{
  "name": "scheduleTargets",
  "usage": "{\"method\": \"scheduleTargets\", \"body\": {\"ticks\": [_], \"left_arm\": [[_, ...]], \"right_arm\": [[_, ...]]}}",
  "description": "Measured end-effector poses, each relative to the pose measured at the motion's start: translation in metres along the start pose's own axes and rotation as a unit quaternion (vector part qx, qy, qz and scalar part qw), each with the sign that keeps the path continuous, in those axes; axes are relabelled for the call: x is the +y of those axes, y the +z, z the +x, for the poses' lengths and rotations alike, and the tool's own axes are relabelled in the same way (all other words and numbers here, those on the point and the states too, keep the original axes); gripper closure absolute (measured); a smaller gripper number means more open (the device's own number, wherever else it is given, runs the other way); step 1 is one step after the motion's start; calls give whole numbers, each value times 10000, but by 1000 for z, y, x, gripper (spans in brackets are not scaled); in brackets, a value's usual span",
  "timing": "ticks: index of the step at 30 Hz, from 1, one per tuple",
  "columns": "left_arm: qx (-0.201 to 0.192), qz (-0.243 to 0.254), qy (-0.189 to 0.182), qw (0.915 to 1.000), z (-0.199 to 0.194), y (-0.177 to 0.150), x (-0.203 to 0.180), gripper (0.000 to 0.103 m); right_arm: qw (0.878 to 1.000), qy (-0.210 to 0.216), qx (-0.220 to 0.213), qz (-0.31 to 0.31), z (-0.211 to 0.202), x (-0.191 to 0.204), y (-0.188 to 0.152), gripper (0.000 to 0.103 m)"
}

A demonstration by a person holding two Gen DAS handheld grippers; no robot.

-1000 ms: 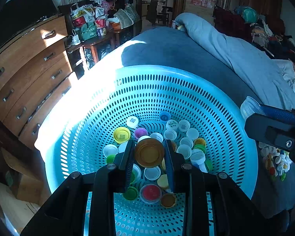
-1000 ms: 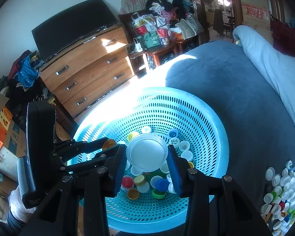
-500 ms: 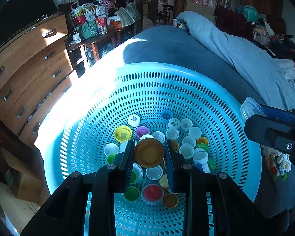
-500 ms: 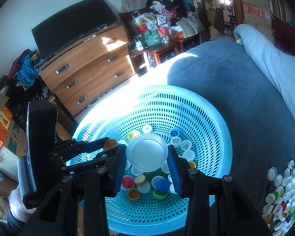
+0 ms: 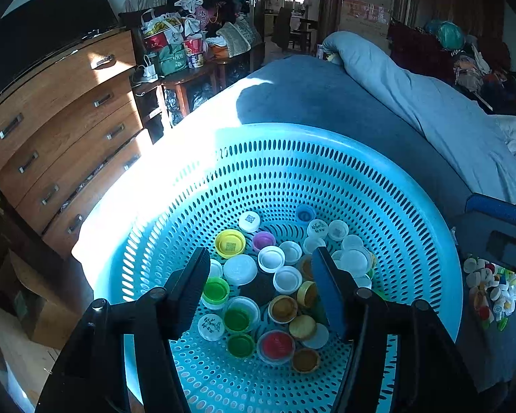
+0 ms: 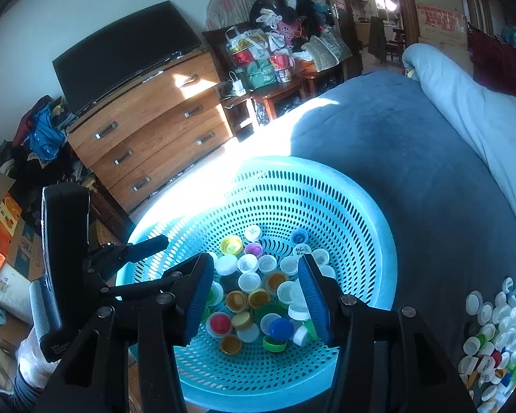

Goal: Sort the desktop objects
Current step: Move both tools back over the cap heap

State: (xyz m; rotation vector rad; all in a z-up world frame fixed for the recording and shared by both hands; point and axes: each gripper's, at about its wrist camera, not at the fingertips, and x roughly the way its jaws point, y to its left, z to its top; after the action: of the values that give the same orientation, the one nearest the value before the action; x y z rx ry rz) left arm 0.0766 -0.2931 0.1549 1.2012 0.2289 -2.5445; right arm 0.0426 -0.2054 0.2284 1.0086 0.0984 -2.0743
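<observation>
Both the left gripper (image 5: pixel 261 282) and right gripper (image 6: pixel 254 292) hung over the basket (image 5: pixel 430 241), jaws opening and gripping nothing. Loose caps (image 6: pixel 498 327) lay at 4 o'clock.

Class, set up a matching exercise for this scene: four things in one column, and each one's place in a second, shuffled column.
Things:
1. red cap
2. loose cap pile
3. TV
4. bags

Places:
A. on the dresser
B. on the bed, right of the basket
C. inside the basket
D. on the side table

Pairs: 1-C, 2-B, 3-A, 4-D
</observation>
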Motion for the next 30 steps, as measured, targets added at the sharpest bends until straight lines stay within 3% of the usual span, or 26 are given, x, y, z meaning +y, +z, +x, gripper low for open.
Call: {"method": "scheduleTargets", "body": {"ticks": [5,11,16,19,25,30], "left_arm": [[-68,101,-81,9999,-9,2,-16,48],[-276,549,-479,9970,-26,1,-71,48],[-454,1123,-1145,9860,-49,-7,-145,48],[-448,1568,-1574,9740,-59,-22,-189,48],[76,1900,-1956,9621,-40,-54,-232,48],[510,2098,-2051,9546,-24,-80,-259,48]], "right_arm": [[9994,-31,-313,149,-29,-15,-17,46],[9954,-535,-668,440,-78,-57,-79,44],[9865,-1088,-511,1109,-114,-120,-153,44],[9759,-1516,-409,1517,-137,-163,-200,44],[9452,-2428,-103,2180,-168,-238,-277,44],[9395,-2563,29,2273,-163,-266,-296,44]]}}
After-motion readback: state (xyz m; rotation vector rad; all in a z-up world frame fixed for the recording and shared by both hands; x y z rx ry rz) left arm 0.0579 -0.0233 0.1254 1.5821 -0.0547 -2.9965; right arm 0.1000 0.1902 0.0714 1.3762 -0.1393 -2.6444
